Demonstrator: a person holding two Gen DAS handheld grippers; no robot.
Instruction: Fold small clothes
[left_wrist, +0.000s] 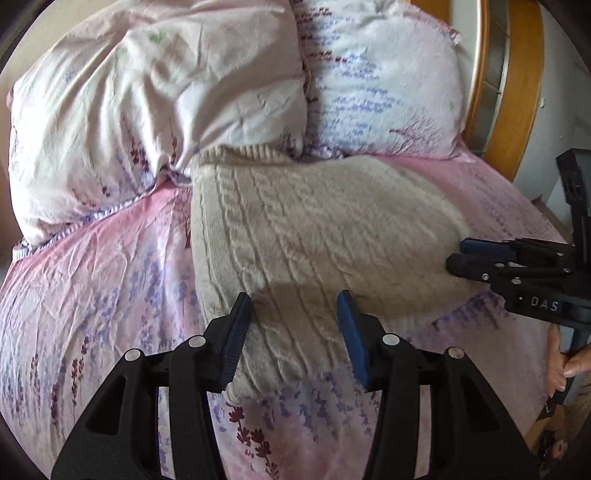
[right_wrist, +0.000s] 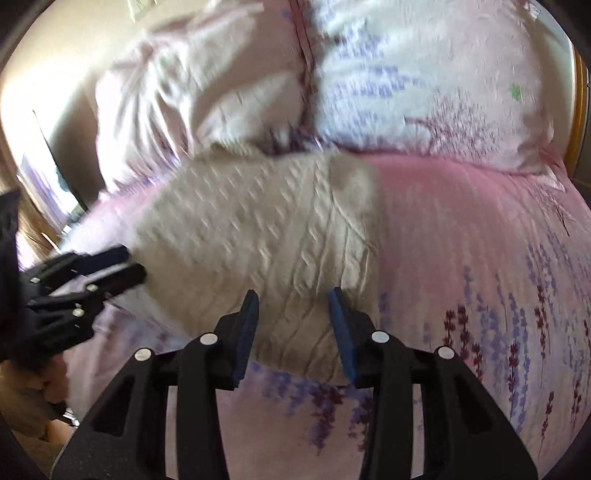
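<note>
Left gripper (left_wrist: 293, 334): fingers apart over sweater (left_wrist: 314, 229) near hem, poised to pinch | right gripper (right_wrist: 291, 332): likewise parted | bed (left_wrist: 110, 266): flat folding surface.

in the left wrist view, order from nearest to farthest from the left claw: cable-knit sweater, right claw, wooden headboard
1. cable-knit sweater: its near edge lies between the open fingers of the left claw.
2. right claw: off to the right, at the sweater's right edge.
3. wooden headboard: far right, behind the pillows.
</note>
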